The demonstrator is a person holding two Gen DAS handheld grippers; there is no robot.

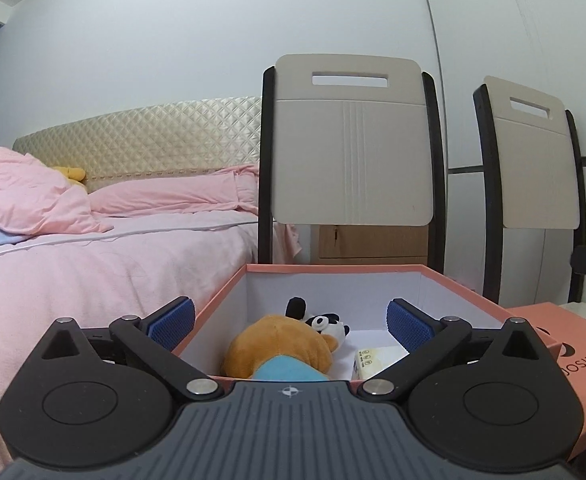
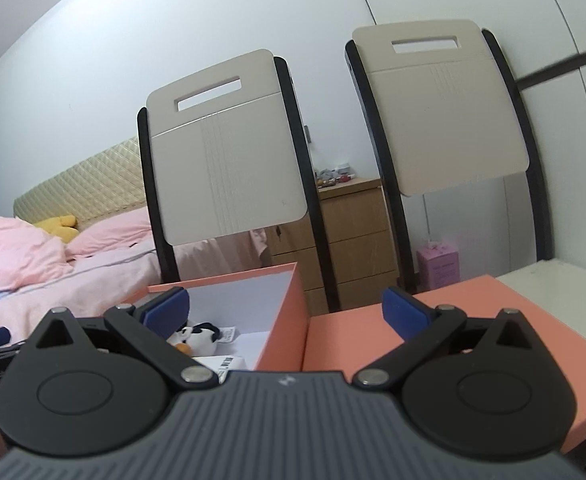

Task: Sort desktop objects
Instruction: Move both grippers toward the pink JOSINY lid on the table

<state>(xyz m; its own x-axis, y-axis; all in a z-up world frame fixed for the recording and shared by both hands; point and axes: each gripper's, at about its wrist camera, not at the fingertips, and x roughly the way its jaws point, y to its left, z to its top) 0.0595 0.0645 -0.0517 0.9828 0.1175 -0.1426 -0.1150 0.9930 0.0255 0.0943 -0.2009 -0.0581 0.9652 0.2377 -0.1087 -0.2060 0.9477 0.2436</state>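
An open salmon-pink box [image 1: 333, 268] with white inner walls holds a brown plush toy in a blue top [image 1: 281, 350], a small panda plush [image 1: 327, 324] and a pale card packet [image 1: 377, 360]. My left gripper [image 1: 291, 320] hovers just above the box's near rim, open, nothing between its blue pads [image 1: 173, 320]. In the right wrist view the same box [image 2: 285, 312] sits left, with the panda plush [image 2: 197, 336] and a barcode packet [image 2: 225, 362] inside. The box lid [image 2: 453, 332] lies flat to its right. My right gripper [image 2: 285, 312] hangs open and empty over the box's right wall.
Two folding chairs [image 1: 351, 160] [image 1: 533, 168] stand just behind the box. A bed with pink bedding [image 1: 93, 264] lies to the left. A wooden drawer unit [image 2: 353, 240] and a small pink gift box [image 2: 439, 266] sit behind the chairs. White tabletop [image 2: 565, 300] shows at right.
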